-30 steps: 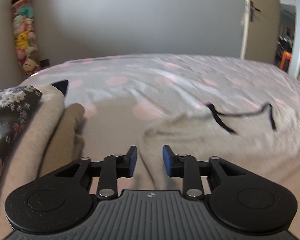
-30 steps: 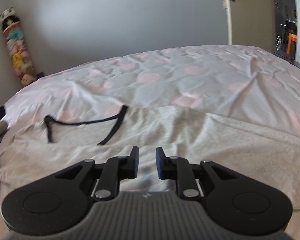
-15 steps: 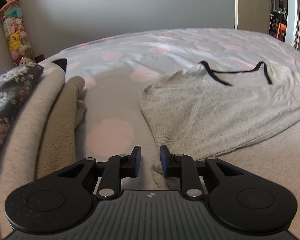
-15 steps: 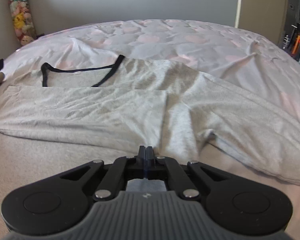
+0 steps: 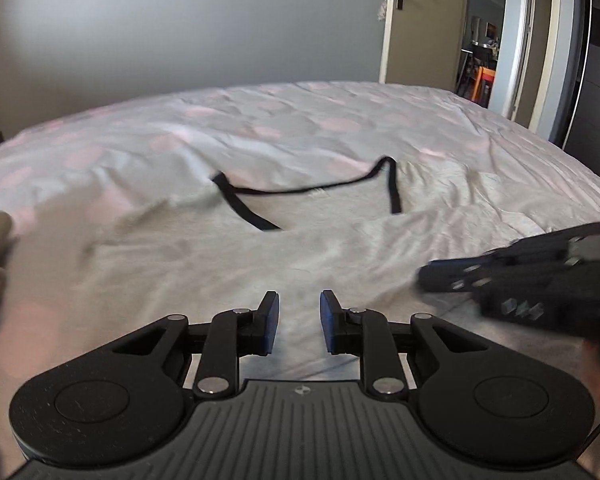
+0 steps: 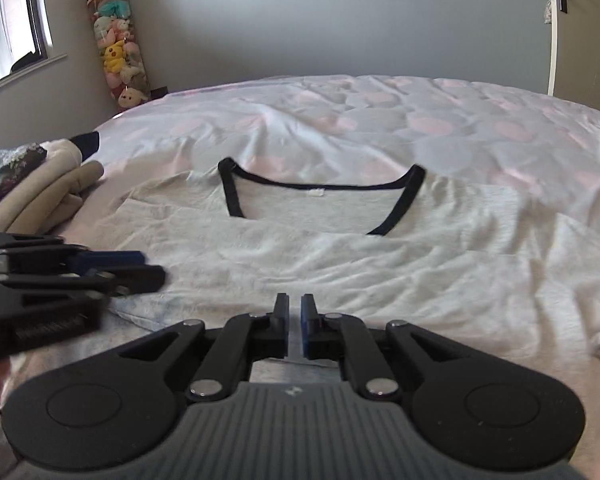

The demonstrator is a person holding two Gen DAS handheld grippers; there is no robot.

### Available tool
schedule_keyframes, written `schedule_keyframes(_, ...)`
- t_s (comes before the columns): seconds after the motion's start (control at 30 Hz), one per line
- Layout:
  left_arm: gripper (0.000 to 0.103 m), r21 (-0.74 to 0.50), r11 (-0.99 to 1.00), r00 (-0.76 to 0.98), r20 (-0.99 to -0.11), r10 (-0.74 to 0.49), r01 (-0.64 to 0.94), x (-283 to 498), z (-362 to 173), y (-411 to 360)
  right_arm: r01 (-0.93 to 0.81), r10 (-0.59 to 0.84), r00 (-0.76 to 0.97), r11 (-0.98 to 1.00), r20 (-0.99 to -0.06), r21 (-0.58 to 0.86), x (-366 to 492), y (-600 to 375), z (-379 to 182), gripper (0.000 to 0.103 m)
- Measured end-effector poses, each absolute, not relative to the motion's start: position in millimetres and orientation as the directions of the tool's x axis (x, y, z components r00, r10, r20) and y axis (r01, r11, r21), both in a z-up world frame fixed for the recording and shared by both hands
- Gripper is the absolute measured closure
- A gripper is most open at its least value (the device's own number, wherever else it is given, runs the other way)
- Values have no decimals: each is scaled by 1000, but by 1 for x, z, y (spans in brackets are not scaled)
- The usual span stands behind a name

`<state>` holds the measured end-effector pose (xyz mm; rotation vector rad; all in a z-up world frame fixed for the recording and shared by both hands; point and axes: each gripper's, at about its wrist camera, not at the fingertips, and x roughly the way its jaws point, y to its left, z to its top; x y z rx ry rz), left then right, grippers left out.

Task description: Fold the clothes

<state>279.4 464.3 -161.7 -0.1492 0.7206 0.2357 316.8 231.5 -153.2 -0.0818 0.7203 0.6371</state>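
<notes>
Left tool [image 5: 299, 322], left wrist view: jaws apart, nothing between the pads, hovering low over the near part of a grey top [image 5: 228, 264]. The top lies spread on the bed [image 5: 300, 128], its black-trimmed neckline [image 5: 316, 190] toward the far side. The lower part looks folded up over the body, its edge crossing just below the neckline. The right tool [image 5: 428, 276] enters from the right, blurred, low over the cloth. Picture is smeared, so cloth detail is uncertain.

Right tool [image 6: 294, 326], right wrist view: jaws nearly closed, a narrow slit between the pads; pale cloth shows in the slit lower down, but whether it is pinched I cannot tell. The grey top [image 6: 340, 264] fills the middle ground, neckline [image 6: 320, 188] and small white label facing up. A fold line runs across below the neckline. The left tool [image 6: 140, 266] shows at left, side-on, just above the cloth. A pile of other clothes [image 6: 40, 200] sits at the bed's left edge, apart from the top.

Judgement: one lengthwise fold appears laid; the work seems mid-fold. The next move likely calls for each tool to take an edge or corner of the doubled cloth, gripping both layers, and keeping the edges aligned.
</notes>
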Motion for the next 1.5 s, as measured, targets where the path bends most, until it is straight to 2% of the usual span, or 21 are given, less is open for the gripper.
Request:
schedule_keyframes(0.17, 87, -23, 964, 695, -698, 175, -266, 278, -185, 448, -561, 497, 576, 818, -649, 128, 300, 233, -179, 96)
schedule_keyframes(0.27, 87, -73, 953, 690, -707, 159, -294, 280, -182, 457, -571, 477, 595, 817, -647, 77, 298, 240, -181, 96)
schedule_keyframes(0.4, 85, -91, 945, 704, -690, 169, -316, 260, -162, 457, -560, 515, 558, 812, -651, 163, 302, 222, -161, 95)
schedule_keyframes(0.47, 82, -38, 946, 696, -687, 209, -322, 242, -151, 450, -552, 519, 563, 815, -644, 174, 294, 202, -148, 84)
schedule_keyframes(0.5, 82, -4, 945, 687, -687, 235, -327, 233, -146, 446, -555, 511, 568, 817, -646, 157, 289, 191, -142, 68)
schedule_keyframes(0.53, 82, 28, 941, 675, -690, 263, -338, 225, -142, 443, -560, 502, 573, 817, -648, 139, 284, 178, -137, 57)
schedule_keyframes(0.7, 77, 65, 925, 631, -713, 306, -375, 200, -124, 438, -497, 405, 596, 864, -694, 77, 278, 98, -111, 45)
schedule_keyframes(0.8, 57, 51, 902, 613, -717, 333, -430, 184, -110, 436, -390, 304, 615, 919, -728, 54, 287, 35, -88, 42)
schedule_keyframes(0.83, 49, 43, 890, 611, -713, 345, -453, 177, -105, 435, -350, 265, 616, 936, -741, 44, 291, 13, -79, 42)
schedule_keyframes(0.87, 47, 31, 880, 608, -711, 354, -475, 170, -102, 433, -306, 222, 612, 951, -759, 32, 297, -10, -71, 42)
schedule_keyframes(1.0, 47, -25, 846, 592, -725, 352, -533, 154, -103, 429, -97, 99, 568, 994, -817, 53, 328, -105, -43, 42)
schedule_keyframes(1.1, 47, -24, 838, 564, -750, 345, -545, 160, -111, 432, 8, 89, 550, 994, -830, 112, 337, -142, -48, 44)
schedule_keyframes(1.33, 47, 50, 841, 549, -736, 396, -539, 180, -116, 428, 256, 75, 503, 939, -861, 232, 359, -228, -60, 50)
schedule_keyframes(1.5, 47, 92, 860, 528, -754, 390, -503, 187, -128, 422, 408, 67, 475, 867, -878, 287, 372, -276, -72, 53)
